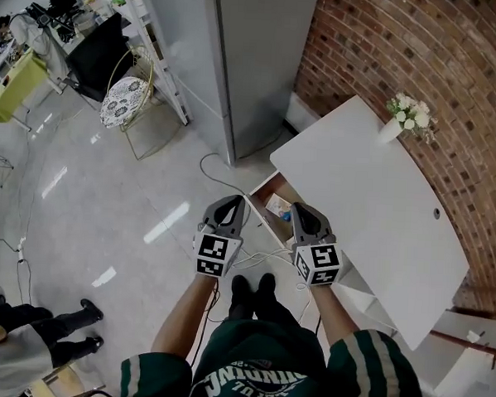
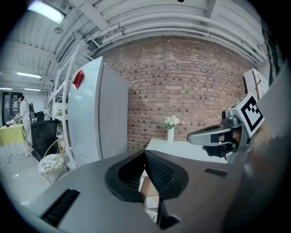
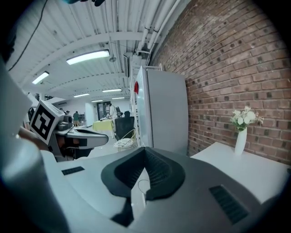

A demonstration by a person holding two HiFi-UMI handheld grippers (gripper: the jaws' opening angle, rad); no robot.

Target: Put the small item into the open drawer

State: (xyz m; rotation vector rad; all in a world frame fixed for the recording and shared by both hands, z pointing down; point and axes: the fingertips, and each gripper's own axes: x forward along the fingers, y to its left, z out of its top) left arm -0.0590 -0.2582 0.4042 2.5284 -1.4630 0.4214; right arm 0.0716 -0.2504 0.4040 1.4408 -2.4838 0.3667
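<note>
Pointing forward, jaws pressed together and empty, the left gripper [image 1: 230,201] and right gripper [image 1: 302,210] are facing the open drawer [image 1: 264,183] just ahead, the right one sitting nearer.

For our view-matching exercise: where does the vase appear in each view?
Head view: vase upper right, on the table's far end.
Left gripper view: centre, before the brick wall.
Right gripper view: right side, on the table.
Shared landmark: the brick wall.
</note>
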